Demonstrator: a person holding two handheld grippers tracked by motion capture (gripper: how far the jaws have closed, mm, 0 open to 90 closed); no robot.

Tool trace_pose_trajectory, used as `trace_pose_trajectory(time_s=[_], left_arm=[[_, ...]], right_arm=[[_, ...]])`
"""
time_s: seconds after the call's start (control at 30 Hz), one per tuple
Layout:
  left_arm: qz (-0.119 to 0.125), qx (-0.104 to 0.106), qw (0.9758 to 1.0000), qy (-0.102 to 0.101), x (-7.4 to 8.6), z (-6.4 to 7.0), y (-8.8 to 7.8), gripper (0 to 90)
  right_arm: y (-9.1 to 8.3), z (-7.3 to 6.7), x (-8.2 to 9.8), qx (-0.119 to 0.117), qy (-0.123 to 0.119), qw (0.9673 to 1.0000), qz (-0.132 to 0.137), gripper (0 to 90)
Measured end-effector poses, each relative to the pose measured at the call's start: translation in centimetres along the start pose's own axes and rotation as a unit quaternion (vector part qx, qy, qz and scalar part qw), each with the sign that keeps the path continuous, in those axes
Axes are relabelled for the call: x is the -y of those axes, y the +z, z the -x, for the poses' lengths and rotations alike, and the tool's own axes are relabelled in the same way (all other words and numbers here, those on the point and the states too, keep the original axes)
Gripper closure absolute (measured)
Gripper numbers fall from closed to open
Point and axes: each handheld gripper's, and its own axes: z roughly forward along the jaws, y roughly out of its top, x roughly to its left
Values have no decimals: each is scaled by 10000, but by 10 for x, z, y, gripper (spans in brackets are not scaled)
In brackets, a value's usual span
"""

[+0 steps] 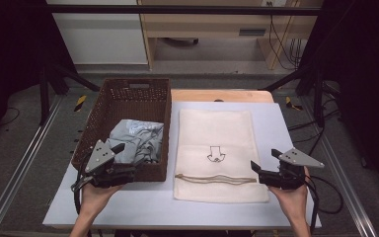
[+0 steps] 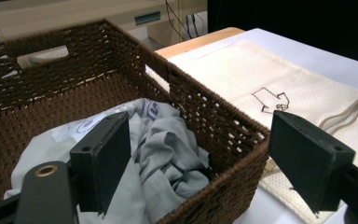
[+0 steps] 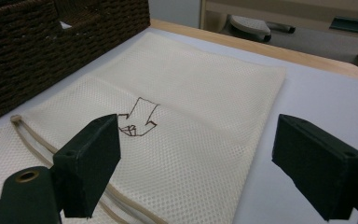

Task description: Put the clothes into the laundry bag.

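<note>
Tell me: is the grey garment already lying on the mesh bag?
No, the grey garment lies crumpled inside the wicker basket, beside the flat mesh bag, which has nothing on it.

Left gripper: black body, grey three-cornered plate with small holes on top, black cable trailing below. Right gripper: same build, black cable looping off. Jaws: flat black rectangular blocks with screw holes; brass-ringed hole at the base. Forearms bare, no sleeves.

basket on counter, left | clothing in basket, near end | mesh bag flat on counter, just right of basket
</note>
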Motion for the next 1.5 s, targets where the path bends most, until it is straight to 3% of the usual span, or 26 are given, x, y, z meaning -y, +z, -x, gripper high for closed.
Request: trace_pose_trajectory(time_s=[0.3, 0.47, 0.7, 0.8, 0.87, 1.07, 1.23, 1.33, 1.5], left_arm=[[-24, 85, 9997, 244, -4, 18, 5, 217], [-2, 250, 9995, 186, -6, 29, 11, 241], [109, 472, 9986, 210, -10, 53, 17, 303], [91, 554, 9977, 390, -11, 67, 21, 331], [10, 666, 9964, 519, -10, 78, 27, 350], [-217, 825, 9943, 646, -3, 94, 40, 391], [-455, 956, 9917, 731, 5, 106, 52, 460], [-663, 1047, 9889, 814, 11, 115, 62, 503], [-808, 1080, 9870, 871, 14, 123, 76, 554]], right_arm=[[3, -10, -8, -121, -5, 9999, 72, 162], [7, -20, -12, -256, -80, 9996, 61, 174], [12, -31, -17, -397, -198, 9990, 45, 181], [13, -34, -18, -473, -188, 9987, 22, 192], [16, -37, -18, -505, -236, 9984, -13, 202], [23, -42, -15, -588, -304, 9977, -143, 221], [30, -46, -10, -726, -290, 9966, -275, 258], [35, -48, -7, -778, -326, 9957, -384, 281], [42, -50, -2, -810, -331, 9948, -529, 308]])
